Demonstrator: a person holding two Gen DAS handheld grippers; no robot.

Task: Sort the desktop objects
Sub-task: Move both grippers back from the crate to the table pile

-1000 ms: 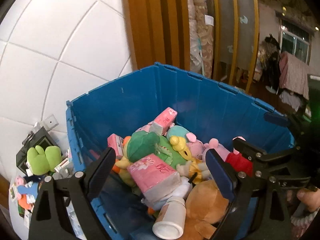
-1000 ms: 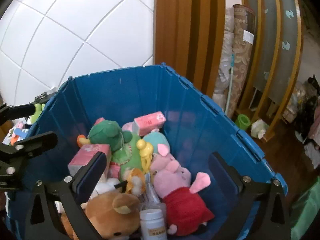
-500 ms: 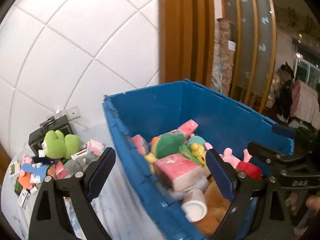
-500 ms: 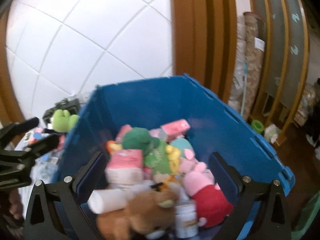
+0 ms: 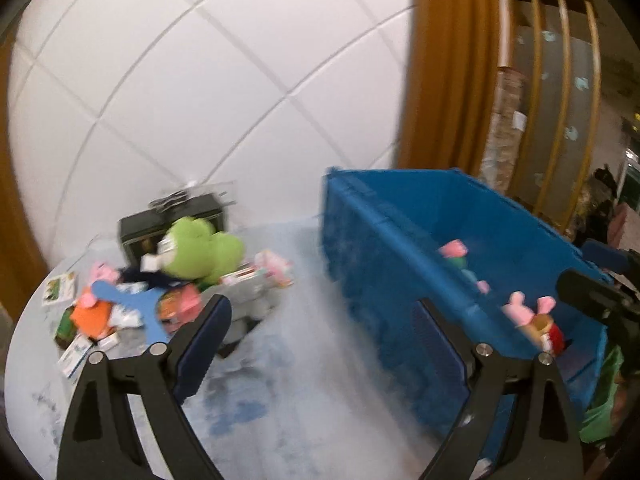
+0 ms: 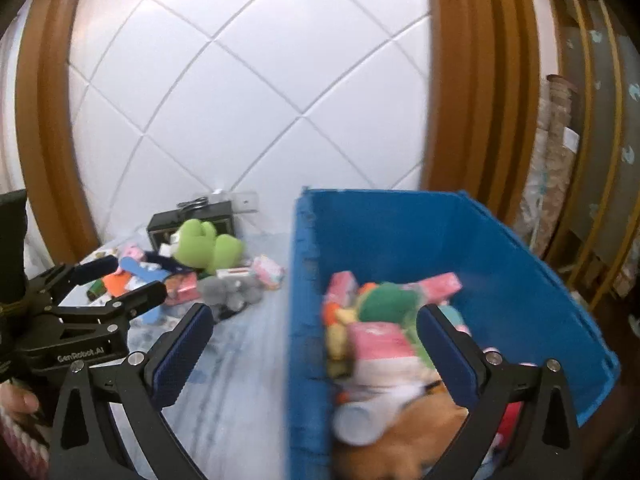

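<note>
Both views are blurring with motion, so small items are hard to name. The left claw (image 5: 322, 322) is standing wide with nothing between its blue-padded fingers (image 5: 204, 344), hanging over the pale table (image 5: 280, 392) between the clutter heap and the blue crate (image 5: 384, 240). The right claw (image 6: 312, 332) is likewise spread wide and holding nothing, straddling the crate's near left wall; its lower arms are running off the bottom edge.

The unsorted things are lying in a heap at the far left of the table, well apart from both claws: a green plush frog (image 5: 200, 250) is leaning on a dark box (image 5: 136, 230) against the white tiled wall (image 5: 200, 92), with a grey plush (image 6: 230, 290), pink packets (image 6: 270, 272), an orange piece (image 5: 90, 314), a blue flat cut-out (image 5: 132, 306) and small cards (image 5: 60, 288) overlapping around it. What the cards show is too smeared to read.

Inside the crate, in the right wrist view, a green plush (image 6: 386, 300), pink tissue packs (image 6: 378, 340), a white bottle (image 6: 360, 420) lying on its side and a brown plush (image 6: 400, 448) are piling together, partly hidden behind the right claw's fingers. In the left wrist view only a pink pig plush (image 5: 524, 312) is peeking over the rim. A hand (image 6: 20, 404) is gripping the left claw's handle at the frame's edge.
</note>
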